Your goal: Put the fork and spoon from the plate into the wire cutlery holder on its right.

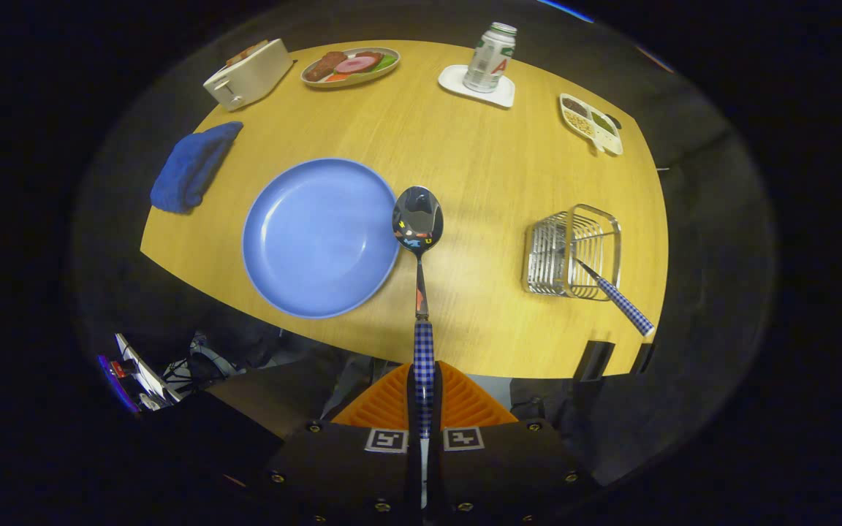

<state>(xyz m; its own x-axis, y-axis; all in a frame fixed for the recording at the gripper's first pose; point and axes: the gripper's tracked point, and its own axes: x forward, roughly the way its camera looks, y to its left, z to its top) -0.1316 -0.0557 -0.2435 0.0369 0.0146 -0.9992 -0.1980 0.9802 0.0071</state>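
Observation:
My gripper (pixel 423 387) is shut on the spoon's blue-checked handle. The spoon (pixel 418 223) points straight ahead, its shiny bowl held up above the table over the right rim of the blue plate (pixel 297 241). The plate carries nothing. To the right stands the wire cutlery holder (pixel 549 252), with the fork (pixel 622 303) inside it; the fork's checked handle leans out toward the table's near edge.
On the wooden table (pixel 479 175) lie a blue cloth (pixel 191 166) at the left, a white toaster (pixel 248 74) and a plate of food (pixel 350 66) at the back, a can on a white coaster (pixel 489 58), and a divided snack dish (pixel 590 123) at the far right.

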